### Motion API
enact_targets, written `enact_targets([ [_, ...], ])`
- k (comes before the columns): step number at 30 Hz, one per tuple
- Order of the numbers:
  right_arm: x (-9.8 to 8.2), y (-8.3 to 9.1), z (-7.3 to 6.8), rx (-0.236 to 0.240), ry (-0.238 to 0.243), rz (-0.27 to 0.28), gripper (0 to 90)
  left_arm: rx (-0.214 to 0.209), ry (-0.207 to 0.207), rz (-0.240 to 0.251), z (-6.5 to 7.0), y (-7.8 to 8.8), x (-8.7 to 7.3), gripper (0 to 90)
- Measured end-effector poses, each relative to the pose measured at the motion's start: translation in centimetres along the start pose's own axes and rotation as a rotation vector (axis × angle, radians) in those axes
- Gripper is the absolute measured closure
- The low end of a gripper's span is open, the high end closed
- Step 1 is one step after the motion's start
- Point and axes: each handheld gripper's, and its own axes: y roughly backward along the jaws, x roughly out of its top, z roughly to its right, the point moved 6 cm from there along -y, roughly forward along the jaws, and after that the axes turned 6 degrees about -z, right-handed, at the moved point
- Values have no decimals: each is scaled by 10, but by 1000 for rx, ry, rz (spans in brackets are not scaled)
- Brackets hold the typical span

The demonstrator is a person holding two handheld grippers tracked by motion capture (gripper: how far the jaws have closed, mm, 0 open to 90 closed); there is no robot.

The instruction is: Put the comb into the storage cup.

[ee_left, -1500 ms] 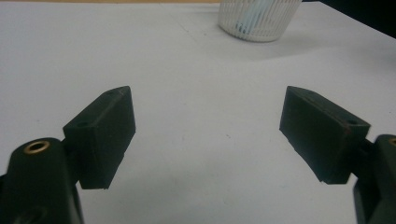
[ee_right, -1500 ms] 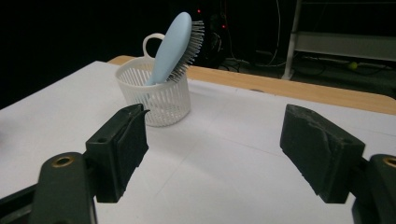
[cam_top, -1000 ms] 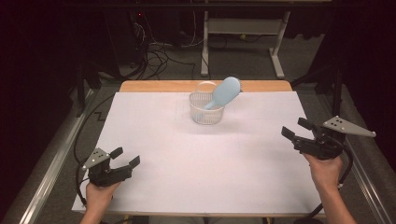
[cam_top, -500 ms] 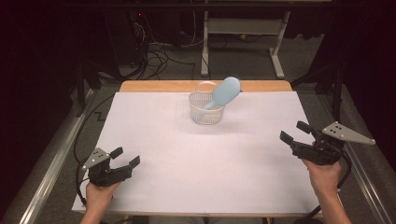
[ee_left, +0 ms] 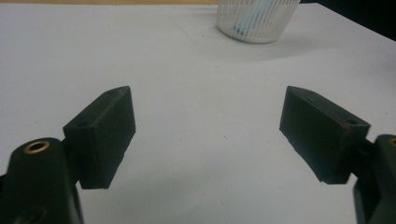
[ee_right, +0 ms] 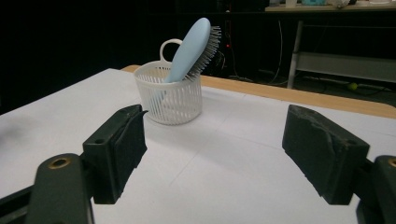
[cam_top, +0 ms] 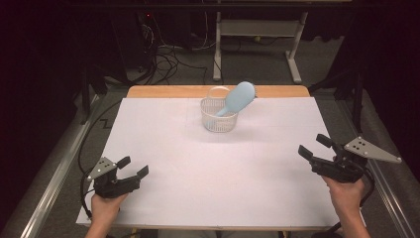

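Observation:
A small white slatted basket [cam_top: 218, 117] [ee_right: 169, 99] [ee_left: 256, 19] stands on the white table sheet [cam_top: 208, 168], toward the far middle. A light blue hairbrush [cam_top: 237, 98] [ee_right: 191, 44] leans in it, handle down, bristle head sticking out to the right. My left gripper [cam_top: 132, 167] [ee_left: 208, 133] is open near the front left corner, resting low over the sheet with nothing between its jaws. My right gripper [cam_top: 315, 147] [ee_right: 215, 156] is open near the right edge, also empty, and points toward the basket.
A bare wooden strip [cam_top: 277, 91] shows at the table's far edge. Metal rails [cam_top: 49, 183] run along both sides. Beyond the table are cables [cam_top: 168, 54] on the floor and a white desk frame [cam_top: 257, 29].
My right gripper has drifted slightly left and lower, toward the front. The left gripper, basket and hairbrush stay where they were.

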Motion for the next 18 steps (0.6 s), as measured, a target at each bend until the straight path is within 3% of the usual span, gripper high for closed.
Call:
enact_targets([
  [18,-16,6,-3,-3,-10,6,215,-1,0,1,0,0,0,178],
])
